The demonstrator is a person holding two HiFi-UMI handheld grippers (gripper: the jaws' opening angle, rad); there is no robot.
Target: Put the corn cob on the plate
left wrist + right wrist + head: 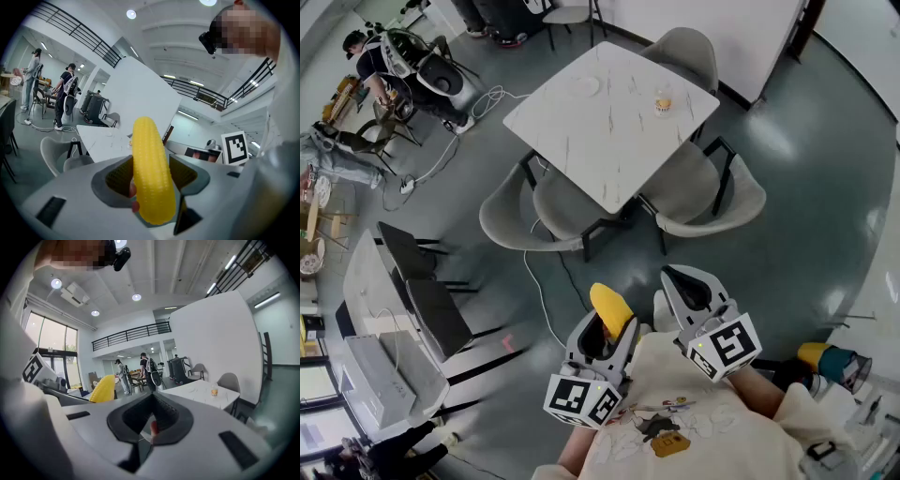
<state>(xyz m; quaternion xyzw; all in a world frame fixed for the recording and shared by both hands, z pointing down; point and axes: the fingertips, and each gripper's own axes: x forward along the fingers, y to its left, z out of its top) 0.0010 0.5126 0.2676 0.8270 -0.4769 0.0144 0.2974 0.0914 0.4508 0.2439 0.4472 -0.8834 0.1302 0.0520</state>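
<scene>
On the head view, my left gripper pinches the yellow, kernel-studded corn cob tip-up over the glossy grey floor. The right gripper is just beside it, and both are well apart from the white marble-topped square table where the small white round plate sits. In the left gripper view the dark ribbed pads press both sides of the cob — its rounded tip stands clear above the jaws. In the right gripper view that gripper has its jaws pressed together on nothing — the cob shows off to the left and the table ahead.
</scene>
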